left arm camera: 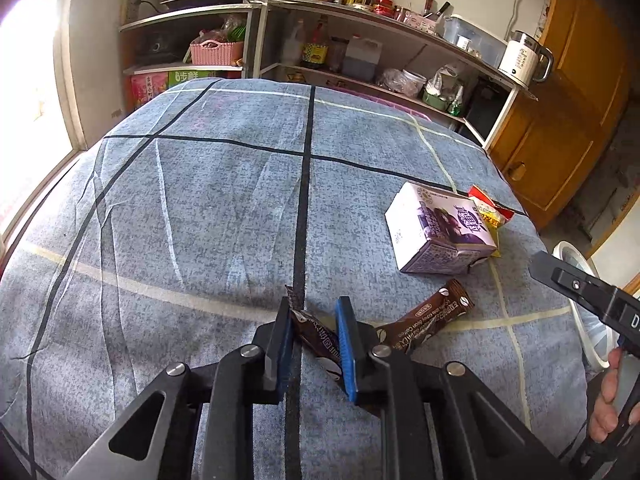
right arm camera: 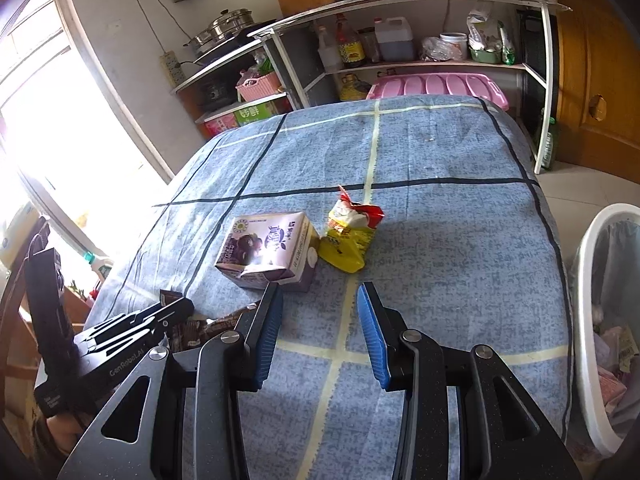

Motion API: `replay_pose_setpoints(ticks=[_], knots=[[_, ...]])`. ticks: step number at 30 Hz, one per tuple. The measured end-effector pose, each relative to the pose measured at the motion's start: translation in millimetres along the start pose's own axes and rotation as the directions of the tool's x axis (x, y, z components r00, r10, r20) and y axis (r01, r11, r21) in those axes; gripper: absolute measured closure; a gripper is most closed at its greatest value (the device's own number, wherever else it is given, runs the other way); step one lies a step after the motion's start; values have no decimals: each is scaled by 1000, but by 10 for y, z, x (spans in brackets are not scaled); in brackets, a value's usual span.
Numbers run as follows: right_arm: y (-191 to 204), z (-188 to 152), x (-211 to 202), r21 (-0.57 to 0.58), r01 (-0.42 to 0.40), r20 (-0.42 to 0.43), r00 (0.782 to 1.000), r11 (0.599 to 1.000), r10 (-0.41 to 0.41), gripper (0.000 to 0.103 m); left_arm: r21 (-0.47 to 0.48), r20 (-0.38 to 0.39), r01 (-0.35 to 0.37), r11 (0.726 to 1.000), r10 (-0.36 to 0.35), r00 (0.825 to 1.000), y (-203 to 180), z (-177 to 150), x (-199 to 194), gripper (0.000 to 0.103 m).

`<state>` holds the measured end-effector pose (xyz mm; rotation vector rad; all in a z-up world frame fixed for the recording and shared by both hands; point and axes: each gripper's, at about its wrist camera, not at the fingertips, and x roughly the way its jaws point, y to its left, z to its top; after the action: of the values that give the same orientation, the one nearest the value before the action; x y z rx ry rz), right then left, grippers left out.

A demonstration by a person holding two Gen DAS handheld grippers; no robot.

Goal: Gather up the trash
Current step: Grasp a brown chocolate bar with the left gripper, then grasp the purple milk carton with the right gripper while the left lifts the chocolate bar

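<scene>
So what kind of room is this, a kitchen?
Probably a home kitchen or pantry corner: a steamer pot and sauce bottles fill the shelves behind a cloth-covered table.

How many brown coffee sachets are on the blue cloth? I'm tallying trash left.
2: one brown coffee sachet between the left gripper's fingers, another lying right of it, below the purple milk carton. More may be hidden.

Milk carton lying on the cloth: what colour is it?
The milk carton is purple and white; the right wrist view shows it best.
</scene>
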<state>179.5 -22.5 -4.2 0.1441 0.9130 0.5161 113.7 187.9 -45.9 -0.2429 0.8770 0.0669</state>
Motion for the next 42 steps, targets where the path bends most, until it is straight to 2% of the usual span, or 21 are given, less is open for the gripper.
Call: replay_pose_setpoints(ticks=[2,11,14,17,21,23,26,28,30,31,36,42], knots=[[55,32,33,-14,-9,5,1000,1000,10,63,22,14,-26,999,25,1000,16,1,-31,82],[149,136,312,-15,-36,-21,999,999,36,61,1,1,-41,999,41,999,278,34,-39,82],[197,113,400,5,-90,-49,995,996,90,61,6,2,-46,999,46,999,307,45,-44,82],[330,41,451,-23,-151,-81,986,988,148,61,11,-2,-39,999,39,999,332,42,-40,82],[513,-65,449,-77,-262,-157,956,962,248,61,7,-8,-27,1000,27,1000,371,52,-35,82],[543,-42,368,-135,-217,-116,973,967,202,59,10,-12,-23,1000,24,1000,373,52,-31,82],[523,71,220,-212,-124,8,992,969,128,44,11,-15,-12,1000,12,1000,370,47,-24,77],[496,166,222,-242,-104,46,992,965,118,38,6,-18,8,1000,-8,1000,363,41,-34,61],[489,226,312,-273,-120,28,991,954,133,35,13,-20,5,1000,-5,1000,335,23,-54,50],[488,252,386,-280,-135,1,990,951,141,35,14,-20,0,1000,0,1000,322,8,-63,48],[524,263,667,-343,-156,-69,988,926,141,34,8,-25,-21,1000,21,999,310,-91,-134,46],[629,223,734,-435,-182,-92,983,882,157,34,-22,-21,-47,999,46,999,300,-172,-179,46]])
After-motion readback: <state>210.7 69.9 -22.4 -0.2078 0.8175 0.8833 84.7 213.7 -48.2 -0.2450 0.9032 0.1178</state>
